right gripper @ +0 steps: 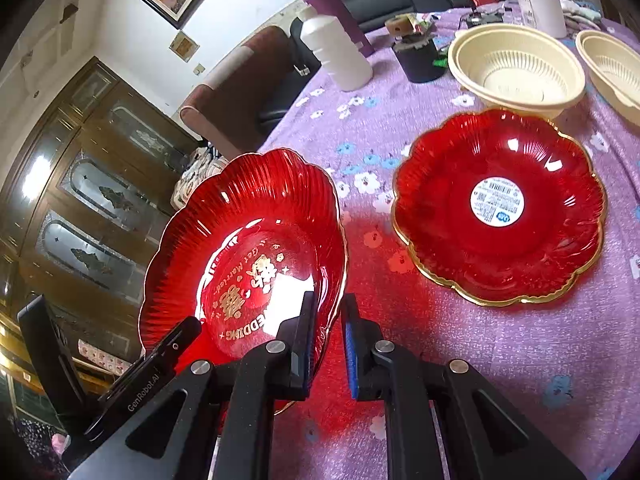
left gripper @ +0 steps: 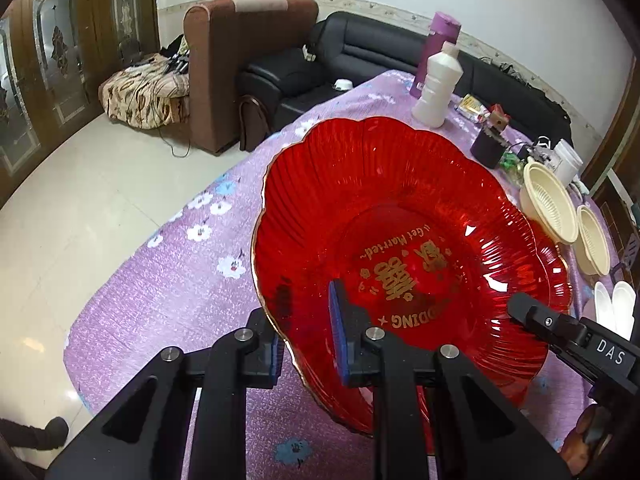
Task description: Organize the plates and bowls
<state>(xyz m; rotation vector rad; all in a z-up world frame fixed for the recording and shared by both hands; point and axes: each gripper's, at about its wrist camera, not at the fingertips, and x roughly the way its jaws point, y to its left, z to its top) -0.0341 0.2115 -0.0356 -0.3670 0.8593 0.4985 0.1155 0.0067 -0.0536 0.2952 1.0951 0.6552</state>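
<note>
Red wedding plate (left gripper: 400,216) held tilted above the tabletop (left gripper: 160,280).
Its rim is clamped by the left tool (left gripper: 306,332) and right tool (right gripper: 330,344); stacking onto the second red plate (right gripper: 500,208) is judged next, needing a level descent.

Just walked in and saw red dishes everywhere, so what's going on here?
A person is sorting dishes with two handheld tongs. Both the left tongs and right tongs are clamped on the rim of one red wedding plate, held tilted above the purple tablecloth. A second red plate lies on the table beside two cream bowls.
</note>
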